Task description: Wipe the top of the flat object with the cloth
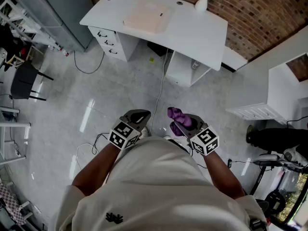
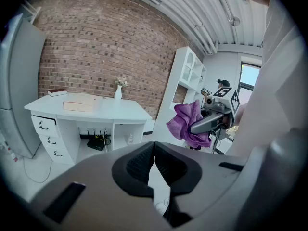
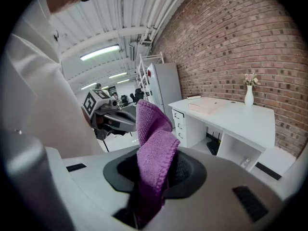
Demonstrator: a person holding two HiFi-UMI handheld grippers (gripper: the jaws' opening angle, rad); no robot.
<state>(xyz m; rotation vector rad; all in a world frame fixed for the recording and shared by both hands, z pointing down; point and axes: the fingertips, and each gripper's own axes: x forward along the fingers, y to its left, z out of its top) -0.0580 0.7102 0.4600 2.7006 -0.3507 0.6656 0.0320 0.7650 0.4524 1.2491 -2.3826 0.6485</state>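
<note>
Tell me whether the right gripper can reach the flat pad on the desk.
Probably not from here: the right gripper, shut on the cloth, is by the person's body, with open, unblocked floor before the flat pad.

Purple cloth (image 3: 155,148): soft, stitched edge, crumpled. Pinched between jaws of right hand-held gripper (image 1: 186,124), loose folds standing up above jaws. Held in air, well apart from desk (image 1: 192,35).
Flat object (image 1: 146,17): pale pink, rectangular, thin. Lies flat on white desk top, near middle.
</note>
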